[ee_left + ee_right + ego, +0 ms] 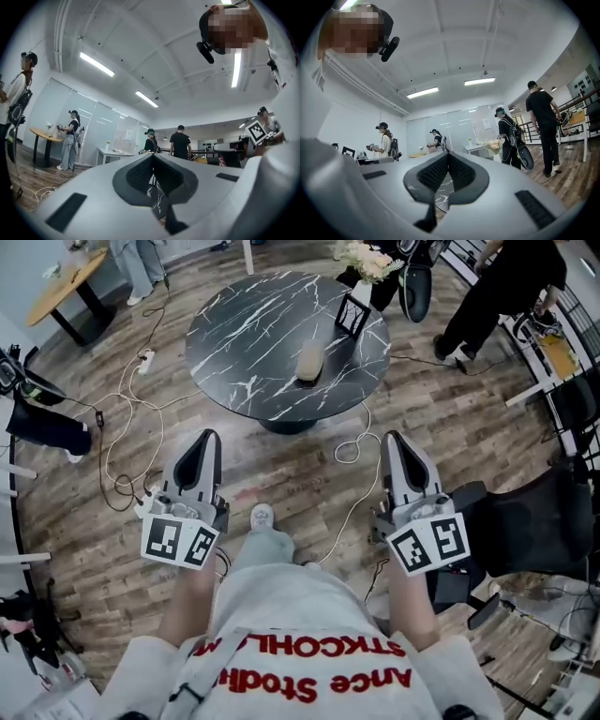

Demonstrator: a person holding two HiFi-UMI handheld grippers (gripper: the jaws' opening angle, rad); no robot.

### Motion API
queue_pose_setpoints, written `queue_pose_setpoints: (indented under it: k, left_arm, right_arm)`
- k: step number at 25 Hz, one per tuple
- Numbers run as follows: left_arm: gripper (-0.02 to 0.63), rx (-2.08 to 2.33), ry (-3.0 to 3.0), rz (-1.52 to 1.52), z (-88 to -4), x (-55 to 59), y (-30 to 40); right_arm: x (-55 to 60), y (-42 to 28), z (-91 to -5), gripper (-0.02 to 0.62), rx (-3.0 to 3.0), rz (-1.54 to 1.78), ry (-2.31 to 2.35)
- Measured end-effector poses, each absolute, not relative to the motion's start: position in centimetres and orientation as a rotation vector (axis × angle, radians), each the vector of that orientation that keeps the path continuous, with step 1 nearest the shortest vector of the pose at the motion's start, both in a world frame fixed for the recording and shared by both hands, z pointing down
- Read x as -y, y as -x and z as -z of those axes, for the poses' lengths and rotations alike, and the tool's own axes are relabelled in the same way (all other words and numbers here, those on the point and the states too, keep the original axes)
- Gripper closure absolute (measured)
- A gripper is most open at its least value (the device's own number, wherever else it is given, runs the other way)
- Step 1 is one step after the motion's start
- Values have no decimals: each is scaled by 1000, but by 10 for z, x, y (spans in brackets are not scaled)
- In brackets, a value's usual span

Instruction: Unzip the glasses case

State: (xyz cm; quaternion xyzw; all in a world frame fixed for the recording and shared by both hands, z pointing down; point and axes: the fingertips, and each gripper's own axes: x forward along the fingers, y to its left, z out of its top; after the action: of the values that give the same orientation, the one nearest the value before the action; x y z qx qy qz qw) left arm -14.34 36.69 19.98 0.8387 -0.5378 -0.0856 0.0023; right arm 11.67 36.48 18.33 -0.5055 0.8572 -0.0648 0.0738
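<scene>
A beige glasses case lies zipped on the round black marble table, toward its right side. Both grippers hang over the wooden floor on the near side of the table, well short of the case. My left gripper is shut with nothing in it, its tips meeting in the left gripper view. My right gripper is likewise shut and empty, its pads pressed together in the right gripper view. Both point about level toward the table.
A small black frame stand and a flower vase sit at the table's far right. Cables and a power strip trail on the floor. A black chair stands to the right, a person beyond. A wooden table stands far left.
</scene>
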Motion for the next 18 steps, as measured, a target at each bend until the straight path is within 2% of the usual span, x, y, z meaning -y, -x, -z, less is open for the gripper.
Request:
queue_pose_setpoints:
  k: [10,18]
  left_arm:
    - [600,1457,-2759,254,-190,-220,179]
    - [600,1425,-2734,211,-203,-165,174]
  right_arm:
    - [-268,-68,-180,580,-2489,188,1708]
    - [-214,-86,-195,580,-2470,260,1773]
